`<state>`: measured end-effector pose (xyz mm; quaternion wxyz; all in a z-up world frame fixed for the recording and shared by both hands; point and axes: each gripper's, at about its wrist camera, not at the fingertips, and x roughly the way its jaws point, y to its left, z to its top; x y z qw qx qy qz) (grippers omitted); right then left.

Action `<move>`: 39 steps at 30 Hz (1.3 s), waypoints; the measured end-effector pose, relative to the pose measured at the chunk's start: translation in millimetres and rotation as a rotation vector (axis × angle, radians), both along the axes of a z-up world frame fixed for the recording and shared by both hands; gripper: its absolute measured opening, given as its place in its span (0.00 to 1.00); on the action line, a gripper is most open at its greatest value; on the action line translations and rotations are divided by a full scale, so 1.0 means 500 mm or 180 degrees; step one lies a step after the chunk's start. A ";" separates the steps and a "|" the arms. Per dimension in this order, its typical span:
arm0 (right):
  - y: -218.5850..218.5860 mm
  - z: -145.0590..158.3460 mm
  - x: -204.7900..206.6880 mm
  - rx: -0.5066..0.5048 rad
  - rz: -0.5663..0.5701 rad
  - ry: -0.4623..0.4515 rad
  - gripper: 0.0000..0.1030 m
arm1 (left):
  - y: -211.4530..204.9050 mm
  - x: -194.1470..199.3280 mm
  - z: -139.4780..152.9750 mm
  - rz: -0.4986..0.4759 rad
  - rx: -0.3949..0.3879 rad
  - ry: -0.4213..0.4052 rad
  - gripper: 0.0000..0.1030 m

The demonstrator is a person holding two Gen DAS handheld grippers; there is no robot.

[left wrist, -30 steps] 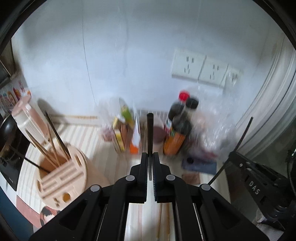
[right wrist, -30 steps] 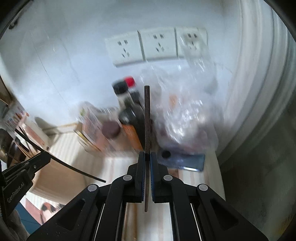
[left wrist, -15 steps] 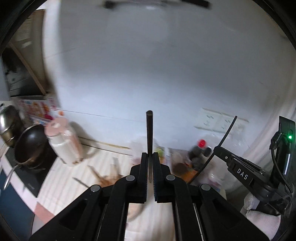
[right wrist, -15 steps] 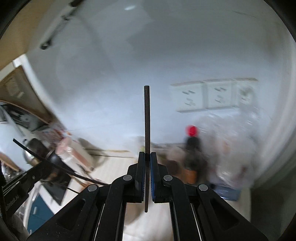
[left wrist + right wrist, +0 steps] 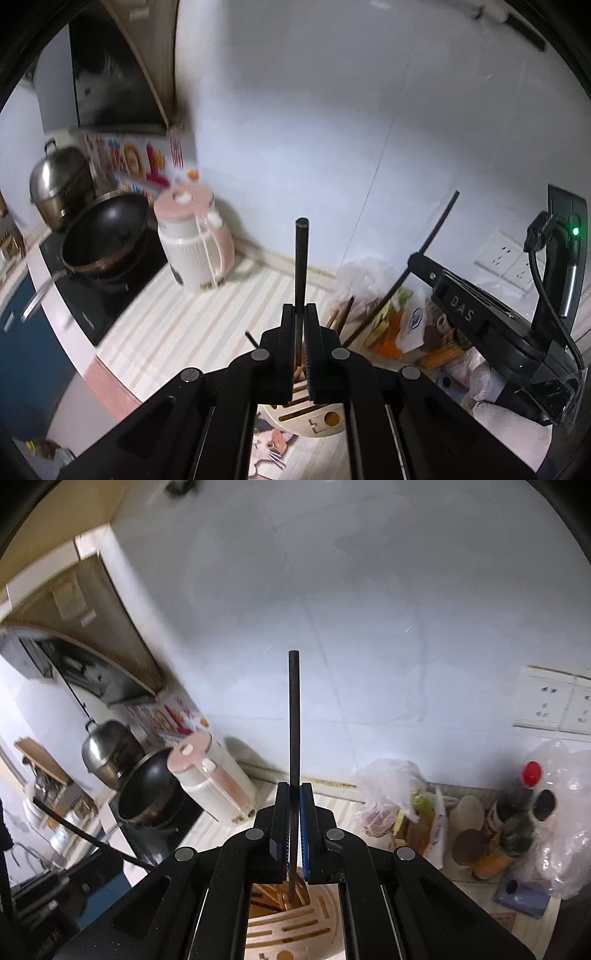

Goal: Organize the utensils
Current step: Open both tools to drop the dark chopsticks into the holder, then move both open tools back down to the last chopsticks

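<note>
My left tool [image 5: 300,325] is clamped on a dark chopstick [image 5: 301,266] pointing to twelve o'clock. My right tool [image 5: 293,812] grips a second chopstick [image 5: 293,716] the same way, its lower tip just above the round wooden utensil holder [image 5: 295,926] at six o'clock. At ten o'clock, a pink kettle [image 5: 212,779] stands on the striped worktop [image 5: 177,325].

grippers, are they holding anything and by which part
Each holds one dark chopstick. The left gripper and the right gripper both pinch theirs low on the shaft, most of it standing above the fingers.
</note>
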<state>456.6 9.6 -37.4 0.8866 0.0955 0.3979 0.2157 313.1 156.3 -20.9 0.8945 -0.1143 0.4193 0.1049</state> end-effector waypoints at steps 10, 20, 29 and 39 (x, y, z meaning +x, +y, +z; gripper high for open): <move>0.047 -0.094 0.028 -0.0256 0.0278 0.0472 0.42 | 0.012 0.001 -0.012 0.0084 -0.0055 0.0128 0.52; -0.150 -0.065 -0.027 -0.0252 -0.0354 0.0492 0.69 | 0.032 -0.066 -0.031 0.0358 0.0129 -0.0004 1.00; -0.329 -0.277 -0.117 -0.0484 -0.0790 0.1184 0.75 | -0.120 -0.125 -0.169 0.0043 0.0583 0.0342 1.00; -0.405 -0.579 -0.191 -0.0757 -0.0884 0.2140 0.41 | -0.269 -0.080 -0.492 -0.0559 0.0626 0.1478 1.00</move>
